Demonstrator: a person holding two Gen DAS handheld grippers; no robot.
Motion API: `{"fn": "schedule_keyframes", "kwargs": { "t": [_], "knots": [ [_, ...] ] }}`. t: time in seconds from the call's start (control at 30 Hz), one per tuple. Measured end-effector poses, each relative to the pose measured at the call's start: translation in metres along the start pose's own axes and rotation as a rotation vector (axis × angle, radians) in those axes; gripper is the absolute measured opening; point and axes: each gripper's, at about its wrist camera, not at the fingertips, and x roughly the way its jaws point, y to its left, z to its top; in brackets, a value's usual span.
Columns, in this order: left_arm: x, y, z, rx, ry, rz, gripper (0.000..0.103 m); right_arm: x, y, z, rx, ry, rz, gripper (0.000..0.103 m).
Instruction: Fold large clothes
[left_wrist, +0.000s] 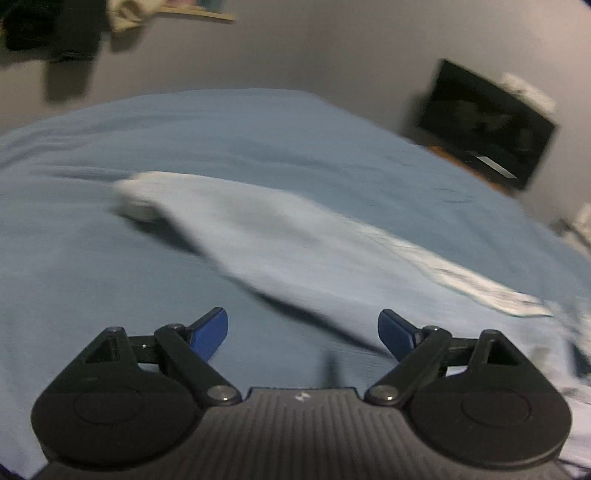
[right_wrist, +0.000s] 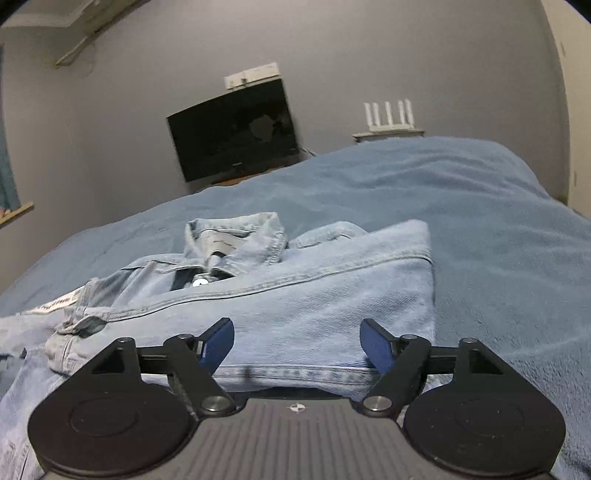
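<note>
A light blue denim jacket (right_wrist: 295, 291) lies on a blue blanket, with its collar (right_wrist: 236, 240) at the far side and one side folded over. My right gripper (right_wrist: 297, 343) is open and empty, just above the jacket's near hem. In the left wrist view, a jacket sleeve (left_wrist: 266, 236) stretches out across the blanket toward the left, its cuff (left_wrist: 136, 199) at the far end. My left gripper (left_wrist: 303, 336) is open and empty, near the sleeve's lower edge. This view is blurred.
The blue blanket (right_wrist: 498, 258) covers a bed. A dark screen (right_wrist: 232, 129) stands against the grey wall behind it, also in the left wrist view (left_wrist: 484, 122). A white router (right_wrist: 388, 118) sits on a shelf at the right. Dark clothes (left_wrist: 48, 33) hang at the upper left.
</note>
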Motion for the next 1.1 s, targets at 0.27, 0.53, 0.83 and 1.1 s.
{"fn": "schedule_keyframes", "kwargs": {
  "t": [0.27, 0.53, 0.83, 1.1],
  "knots": [
    [0.021, 0.069, 0.028, -0.106, -0.099, 0.042, 0.088, 0.004, 0.017, -0.006, -0.086, 0.004, 0.004, 0.081],
    [0.049, 0.110, 0.049, -0.258, -0.138, -0.011, 0.086, 0.005, 0.018, -0.010, -0.096, -0.016, -0.016, 0.082],
    [0.071, 0.131, 0.064, -0.416, -0.064, -0.024, 0.038, 0.009, 0.017, -0.013, -0.107, -0.015, -0.025, 0.082],
    [0.026, 0.095, 0.096, -0.250, -0.211, 0.039, 0.022, 0.007, 0.015, -0.011, -0.086, -0.033, -0.031, 0.082]
  ]
}}
